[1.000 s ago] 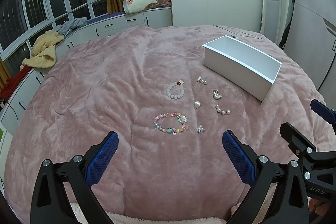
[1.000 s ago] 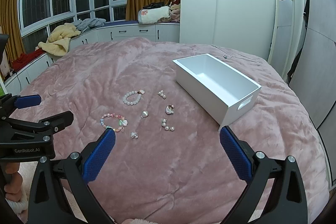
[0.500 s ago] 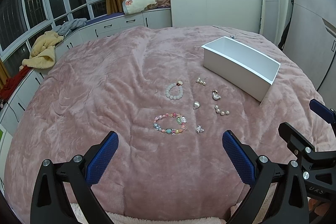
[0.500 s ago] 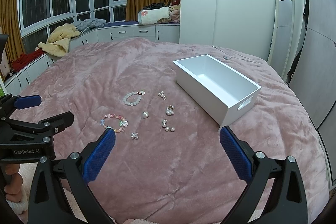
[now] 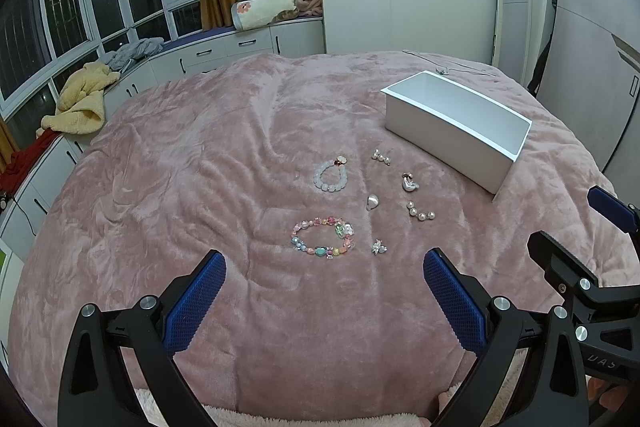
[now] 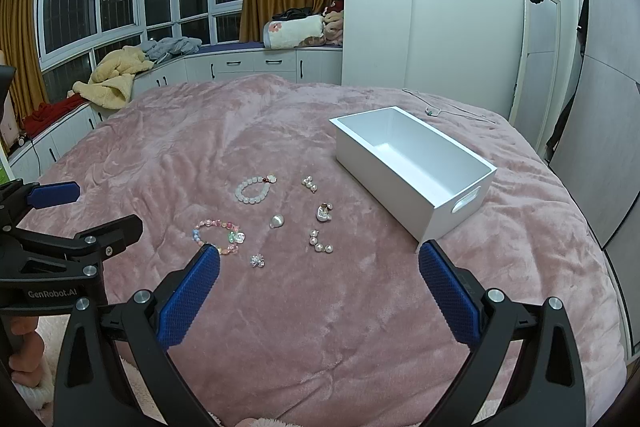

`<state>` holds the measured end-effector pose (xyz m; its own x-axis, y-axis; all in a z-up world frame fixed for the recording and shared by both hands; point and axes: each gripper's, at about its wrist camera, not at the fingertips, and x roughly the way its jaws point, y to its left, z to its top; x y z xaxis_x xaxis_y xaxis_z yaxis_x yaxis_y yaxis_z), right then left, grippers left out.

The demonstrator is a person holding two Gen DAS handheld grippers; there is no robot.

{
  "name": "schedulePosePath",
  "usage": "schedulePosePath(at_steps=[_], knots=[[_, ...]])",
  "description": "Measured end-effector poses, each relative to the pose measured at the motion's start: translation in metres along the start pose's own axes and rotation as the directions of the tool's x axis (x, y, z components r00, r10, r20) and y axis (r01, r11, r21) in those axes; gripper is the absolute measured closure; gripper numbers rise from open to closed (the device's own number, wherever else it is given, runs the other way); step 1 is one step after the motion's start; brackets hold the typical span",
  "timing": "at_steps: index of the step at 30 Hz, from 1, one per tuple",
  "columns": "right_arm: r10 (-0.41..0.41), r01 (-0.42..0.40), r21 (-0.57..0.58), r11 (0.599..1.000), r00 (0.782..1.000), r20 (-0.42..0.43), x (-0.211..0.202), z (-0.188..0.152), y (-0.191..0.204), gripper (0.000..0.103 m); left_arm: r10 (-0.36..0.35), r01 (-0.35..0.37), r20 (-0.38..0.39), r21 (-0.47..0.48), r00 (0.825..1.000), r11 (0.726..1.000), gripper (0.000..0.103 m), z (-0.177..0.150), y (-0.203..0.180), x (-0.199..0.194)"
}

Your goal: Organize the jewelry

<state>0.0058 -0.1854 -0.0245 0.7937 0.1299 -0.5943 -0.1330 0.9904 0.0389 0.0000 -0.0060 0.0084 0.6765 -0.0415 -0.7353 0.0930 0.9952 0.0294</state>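
both claws spread wide, holding nothing: left claw low over the near edge of the bed, right claw beside it.

jewelry all loose on the pink blanket, none in the box. the box sits just right of the cluster, empty. pieces: white bracelet, colour bracelet, pearl row, silver earring, silver bead, pearl curve, small crystal charm.

risks, as i judge them:
- plush pile; small bits like the charm and bead could sink in, and a pad closing on them may catch fabric or push them deeper.
- pieces lie near each other; a wide claw coming down on one could nudge a neighbour.
- a bracelet pinched at one bead would hang and swing, and may snag the box rim on the drop.
- both claws heading for the same cluster could knock together.

views:
- right view shows the box interior, bare, and its end handle slot; left view shows only the long outer wall and part of the inside.
- right view has its own left pad over part of the colour bracelet; left view shows that bracelet whole.
- each view catches the other claw at its edge.
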Motion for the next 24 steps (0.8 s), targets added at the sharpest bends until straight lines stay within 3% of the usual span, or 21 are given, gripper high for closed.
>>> schedulePosePath(at_steps=[24], knots=[[0.001, -0.001, 0.001, 1.000, 1.000, -0.002, 0.0002, -0.0009, 0.0013, 0.004, 0.007, -0.007, 0.023, 0.002, 1.000, 1.000, 0.003, -0.0012, -0.0007, -0.0004]])
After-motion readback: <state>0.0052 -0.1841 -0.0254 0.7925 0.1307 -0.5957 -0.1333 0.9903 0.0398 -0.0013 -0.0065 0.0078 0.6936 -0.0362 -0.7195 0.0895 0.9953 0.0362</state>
